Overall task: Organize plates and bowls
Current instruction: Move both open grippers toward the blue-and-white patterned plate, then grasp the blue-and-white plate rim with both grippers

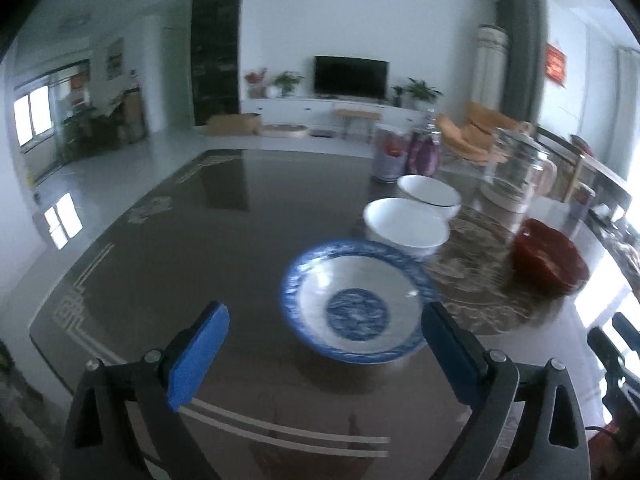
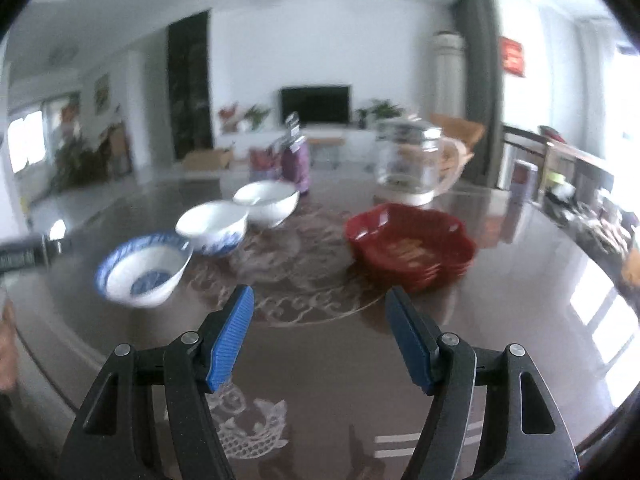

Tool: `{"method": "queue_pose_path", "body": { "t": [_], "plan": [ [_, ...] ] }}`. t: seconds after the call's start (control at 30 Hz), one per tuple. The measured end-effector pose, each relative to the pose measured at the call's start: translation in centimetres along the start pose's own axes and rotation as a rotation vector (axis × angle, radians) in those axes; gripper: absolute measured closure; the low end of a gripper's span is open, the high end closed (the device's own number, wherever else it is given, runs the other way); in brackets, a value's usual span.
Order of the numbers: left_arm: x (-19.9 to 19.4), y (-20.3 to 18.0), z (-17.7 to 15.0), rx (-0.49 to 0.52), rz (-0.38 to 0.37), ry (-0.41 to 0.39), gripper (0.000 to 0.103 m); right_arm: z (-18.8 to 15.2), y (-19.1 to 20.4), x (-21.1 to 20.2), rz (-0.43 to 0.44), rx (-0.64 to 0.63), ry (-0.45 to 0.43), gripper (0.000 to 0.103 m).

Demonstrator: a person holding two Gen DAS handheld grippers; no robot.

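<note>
Both tongs, left [image 1: 324, 354] and right [image 2: 320, 336], are spread and empty. The blue bowl [image 1: 354, 300] lies at about one o'clock of the left tongs, probably nearer to them.

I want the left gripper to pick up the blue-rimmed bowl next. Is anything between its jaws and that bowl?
Nothing visible. The left gripper has its jaws open, and the blue-rimmed bowl sits just ahead on bare table. The white bowls lie beyond it.
</note>
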State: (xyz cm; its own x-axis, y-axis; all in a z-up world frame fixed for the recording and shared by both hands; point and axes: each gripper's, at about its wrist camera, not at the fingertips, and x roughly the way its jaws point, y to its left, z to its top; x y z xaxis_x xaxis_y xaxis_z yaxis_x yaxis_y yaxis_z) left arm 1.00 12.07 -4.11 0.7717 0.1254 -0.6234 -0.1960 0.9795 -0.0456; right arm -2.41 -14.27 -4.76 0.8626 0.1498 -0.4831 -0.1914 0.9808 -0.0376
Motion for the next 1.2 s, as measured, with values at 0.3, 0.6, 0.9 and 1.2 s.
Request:
{"method": "queue_pose_path", "body": {
  "t": [0.3,0.6,0.9,1.2],
  "plan": [
    [2.1,2.2,-1.3,0.005,0.021,0.065,0.006,-0.7,1.4,0.6,-0.014,-0.08,0.031,0.031],
    [2.3,6.8,-0.2,-0.092,0.059,0.052,0.006,0.9,3.2,0.7,0.488,0.06,0.166,0.031],
    [4.0,10.4,2.0,-0.188,-0.062,0.083,0.006,4.4,5.3,2.9,0.286,-0.03,0.15,0.031],
    [11.2,9.2,3.5,-0.164,-0.09,0.221,0.007,4.3,6.2,13.3,0.41,0.207,0.375,0.031]
  ]
}}
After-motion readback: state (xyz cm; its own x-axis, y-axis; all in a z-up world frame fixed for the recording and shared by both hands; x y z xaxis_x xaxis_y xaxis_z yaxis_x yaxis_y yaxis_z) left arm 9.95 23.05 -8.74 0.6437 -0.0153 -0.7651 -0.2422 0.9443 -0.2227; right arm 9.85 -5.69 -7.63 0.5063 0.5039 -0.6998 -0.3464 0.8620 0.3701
